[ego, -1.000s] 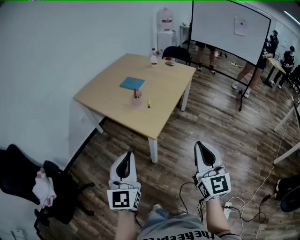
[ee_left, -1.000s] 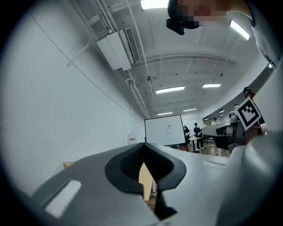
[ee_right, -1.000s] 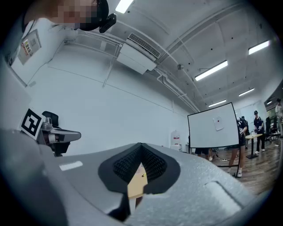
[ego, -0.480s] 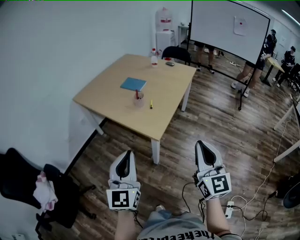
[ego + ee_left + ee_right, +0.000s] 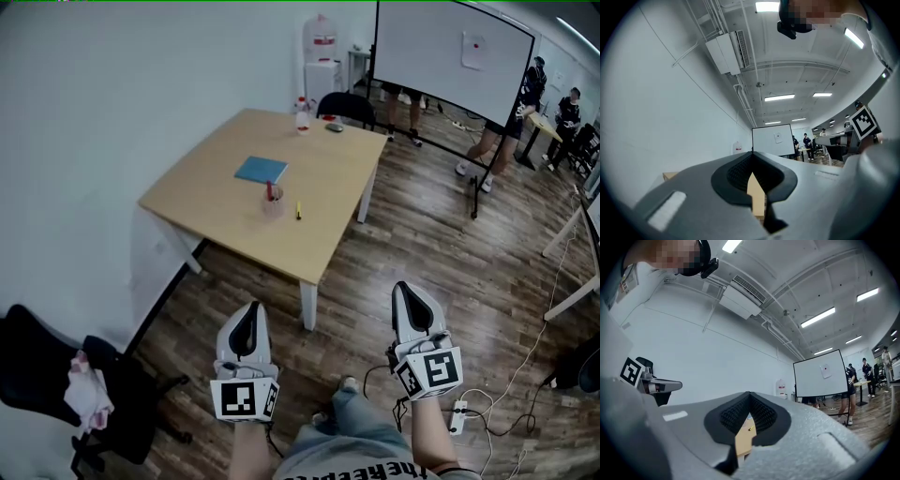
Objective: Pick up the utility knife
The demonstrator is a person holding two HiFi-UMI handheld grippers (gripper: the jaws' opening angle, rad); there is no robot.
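Observation:
The yellow utility knife (image 5: 298, 210) lies on the wooden table (image 5: 225, 211), just right of a clear cup with a red pen (image 5: 273, 200); through the right gripper's jaw gap it shows as a small yellow sliver (image 5: 750, 428). Both grippers hover over the wood floor, well short of the table's near corner. The left gripper (image 5: 251, 307) points toward the table with its jaws meeting at the tips (image 5: 751, 153) and nothing between them. The right gripper (image 5: 403, 287) is likewise shut and empty (image 5: 749, 393).
A blue notebook (image 5: 262, 170), a bottle (image 5: 301, 114) and a small dark object (image 5: 334, 127) also sit on the table. A black office chair with pink cloth (image 5: 80, 384) stands at lower left. A whiteboard on a stand (image 5: 450, 56), people beyond it, and a power strip with cables (image 5: 459, 412) are to the right.
The table has shifted slightly left and down in the head view, and a knee and shoe now show between the grippers. Both grippers stay shut.

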